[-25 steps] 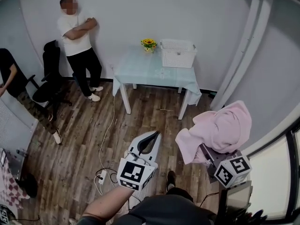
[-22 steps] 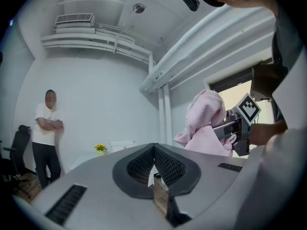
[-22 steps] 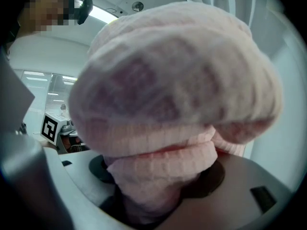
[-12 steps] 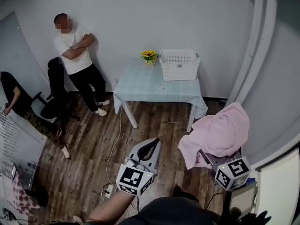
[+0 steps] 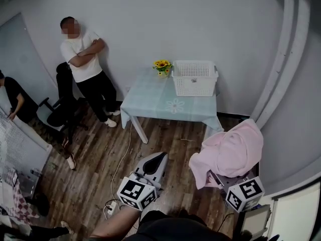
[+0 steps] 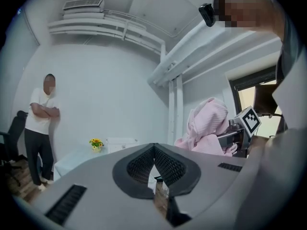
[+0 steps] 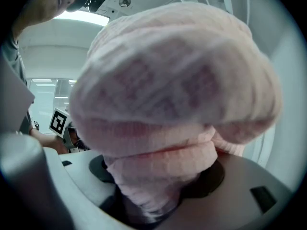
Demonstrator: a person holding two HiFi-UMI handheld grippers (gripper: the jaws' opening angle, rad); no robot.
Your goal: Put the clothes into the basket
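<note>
A white slatted basket [image 5: 194, 78] stands on the far right of a small table with a pale blue cloth [image 5: 165, 104], against the wall ahead. My right gripper [image 5: 216, 174] is shut on a bundled pink garment [image 5: 231, 149], which is held up at the right above the wood floor. The garment [image 7: 172, 99] fills the right gripper view and hides the fingertips. My left gripper [image 5: 160, 157] is shut and holds nothing, its pads [image 6: 144, 164] meeting at the tip. The left gripper view shows the garment [image 6: 206, 123] to the right and the basket [image 6: 120, 143] far ahead.
A small pot of yellow flowers [image 5: 162, 67] sits beside the basket. A person [image 5: 84, 59] stands with arms crossed at the wall on the left. Another person [image 5: 14, 97] sits by an office chair [image 5: 57, 112]. A cable and power strip [image 5: 108, 209] lie on the floor.
The table and basket have shifted lower and slightly right in the head view and look a little nearer. Both grippers sit lower in the frame, and the garment remains gripped.
</note>
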